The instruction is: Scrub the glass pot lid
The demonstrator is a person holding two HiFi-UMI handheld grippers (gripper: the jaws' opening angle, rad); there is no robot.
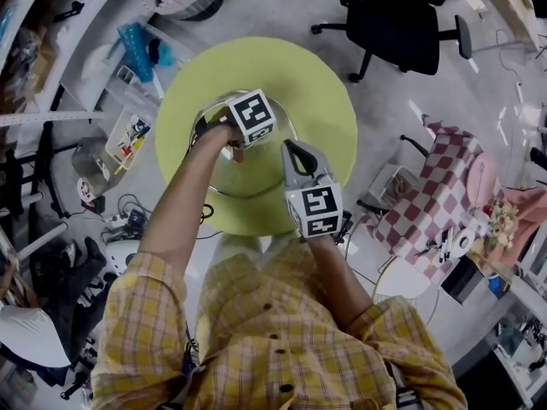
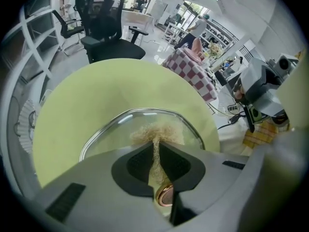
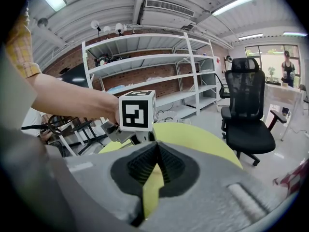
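Glass pot lid point(image 2: 111, 132) lies on a green table point(image 1: 316, 92), left gripper point(image 2: 155, 148) fingers pinching a scrubber point(image 2: 154, 129), right gripper point(image 3: 155, 149) fingers closed, empty.

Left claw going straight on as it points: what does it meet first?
Most likely the round glass pot lid: the left claw, shut on a tan fibrous scrubber, points down onto it.

Round yellow-green table point(image 1: 325, 101) with glass pot lid point(image 1: 248, 176) on top

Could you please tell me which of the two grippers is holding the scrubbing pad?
The left gripper: its jaws pinch the tan fibrous pad over the glass lid, while the right gripper is shut on nothing.
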